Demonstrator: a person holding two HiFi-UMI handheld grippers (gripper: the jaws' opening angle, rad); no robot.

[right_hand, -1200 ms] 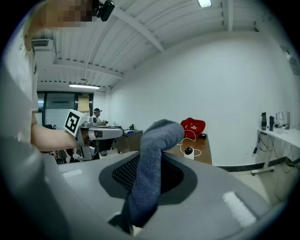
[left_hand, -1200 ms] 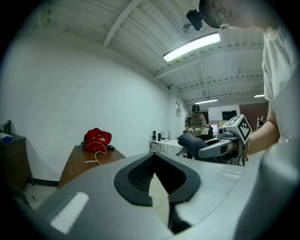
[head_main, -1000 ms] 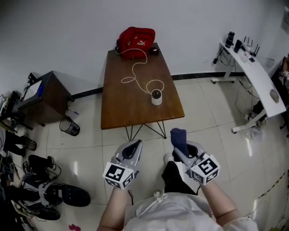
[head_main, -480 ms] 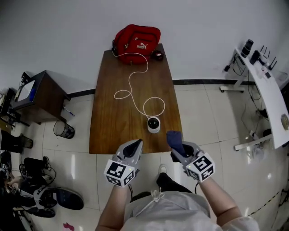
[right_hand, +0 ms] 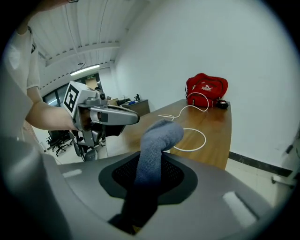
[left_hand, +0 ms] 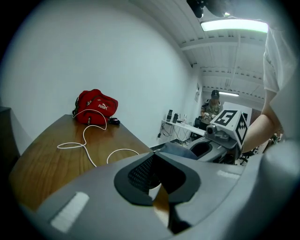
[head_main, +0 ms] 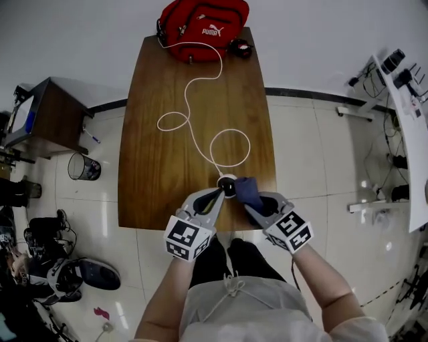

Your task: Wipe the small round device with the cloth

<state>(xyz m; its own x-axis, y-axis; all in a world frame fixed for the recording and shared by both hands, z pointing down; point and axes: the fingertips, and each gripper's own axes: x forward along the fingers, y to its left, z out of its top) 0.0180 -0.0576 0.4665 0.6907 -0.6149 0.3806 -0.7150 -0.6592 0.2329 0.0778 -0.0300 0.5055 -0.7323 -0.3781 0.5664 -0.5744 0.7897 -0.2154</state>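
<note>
Looking steeply down in the head view: a person holds two grippers over the near edge of a long wooden table [head_main: 167, 133]. The small round device [head_main: 228, 185], white w/ a dark top, stands on the table close to that near edge. It sits at the end of a white cable [head_main: 194, 127] that loops across the wood to a red bag [head_main: 202, 20] at the far end. A small dark object [head_main: 239, 47] lies just beside the bag, too small to identify.

L gripper [head_main: 217, 195]: jaws pressed together, nothing btw. them. Its tip sits just beside the device on the L; contact can't be judged.

R gripper [head_main: 253, 204]: jaws pinching a blue cloth [head_main: 249, 190], which sticks out past the tips as a rounded fold. The fold lies just R of the device, touching or nearly so; can't tell which. In the right gripper view the cloth rises btw. the pads and bends over at the top, w/ the L gripper alongside. The two tips angle in toward the device from either side and are near each other.

Surroundings:
- Tiled floor [head_main: 314, 167].
- Dark side cabinet [head_main: 50, 117] and mesh wastebasket [head_main: 83, 167], L of the table.
- Shoes [head_main: 90, 274] at lower L.
- White desk [head_main: 413, 133] w/ small electronics along the R edge.
</note>
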